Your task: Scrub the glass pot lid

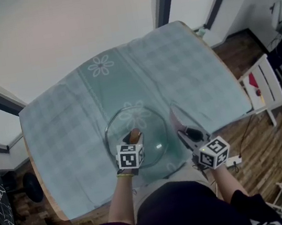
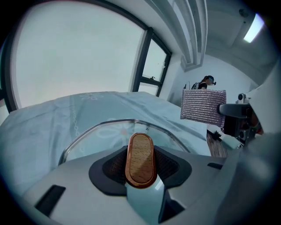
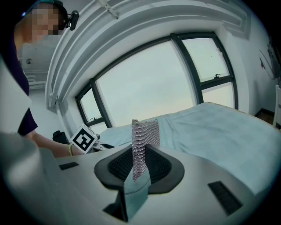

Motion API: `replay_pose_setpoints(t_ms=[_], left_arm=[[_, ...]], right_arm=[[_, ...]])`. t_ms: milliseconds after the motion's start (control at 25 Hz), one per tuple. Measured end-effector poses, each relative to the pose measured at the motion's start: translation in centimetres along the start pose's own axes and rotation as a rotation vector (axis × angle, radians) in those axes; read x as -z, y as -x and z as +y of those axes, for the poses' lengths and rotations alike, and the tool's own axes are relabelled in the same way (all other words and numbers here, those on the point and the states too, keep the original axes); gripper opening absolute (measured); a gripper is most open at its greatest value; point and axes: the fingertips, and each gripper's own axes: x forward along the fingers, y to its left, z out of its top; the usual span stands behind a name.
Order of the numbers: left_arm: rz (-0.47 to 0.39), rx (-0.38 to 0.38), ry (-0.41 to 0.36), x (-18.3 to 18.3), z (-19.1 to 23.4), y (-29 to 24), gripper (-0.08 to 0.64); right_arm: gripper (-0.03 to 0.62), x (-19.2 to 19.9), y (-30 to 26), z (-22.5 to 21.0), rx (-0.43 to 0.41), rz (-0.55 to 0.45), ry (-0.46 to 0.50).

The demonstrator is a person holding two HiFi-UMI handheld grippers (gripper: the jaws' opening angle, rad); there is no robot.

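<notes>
Glass pot lid (image 1: 148, 126) sits in the lower middle of the head view, over the light blue checked tablecloth (image 1: 68, 121). Cannot tell if it lies flat or is lifted a bit. Its oval wooden handle (image 2: 140, 154) stands upright at lid centre, and the metal rim (image 2: 83, 134) curves behind it in the left gripper view.

Left gripper (image 2: 141, 166): jaws narrowed onto the wooden handle, a dark pad pressing each side. In the head view its marker cube (image 1: 130, 156) is at the lid's near edge.

Right gripper (image 3: 140, 169): jaws clamped on a silver mesh scrubber (image 3: 145, 132), which sticks up edge-on between the pads. In the head view this gripper is at lower right, just beside the lid and not touching it, with the scrubber pointing toward upper left. From the left gripper view the scrubber shows as a flat rectangle at the right.

Table fills the frame centre. A white chair (image 1: 266, 84) is at the right edge on a wood floor (image 1: 250, 134).
</notes>
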Motion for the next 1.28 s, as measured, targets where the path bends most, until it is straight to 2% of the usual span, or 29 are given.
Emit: replay_pose_setpoints(t_ms=[320, 720, 760, 840, 960, 1080, 1280], left_arm=[[0.030, -0.046, -0.032, 0.5, 0.0, -0.8, 0.167], [-0.006, -0.056, -0.033, 0.4, -0.1, -0.8, 0.169], [-0.015, -0.049, -0.032, 0.3, -0.2, -0.8, 0.174], [-0.036, -0.049, -0.038, 0.1, -0.5, -0.6, 0.240], [-0.056, -0.075, -0.050, 0.0, -0.5, 0.0, 0.269], [-0.089, -0.096, -0.019, -0.3, -0.6, 1.1, 0.273], [-0.160, -0.159, 0.074, -1.0, -0.6, 3.6, 0.273]], right_arm=[[0.083, 0.5, 0.1, 0.1, -0.005, 0.012, -0.007], [0.083, 0.2, 0.1, 1.5, -0.033, -0.007, 0.004], [0.082, 0.1, 0.1, 1.6, -0.035, -0.012, 0.006], [0.083, 0.1, 0.2, 1.8, -0.046, -0.017, 0.006], [0.083, -0.1, 0.2, 2.1, -0.069, -0.019, 0.006], [0.083, -0.5, 0.2, 2.3, -0.102, -0.015, 0.017], [0.083, -1.7, 0.2, 3.2, -0.193, -0.002, 0.060]])
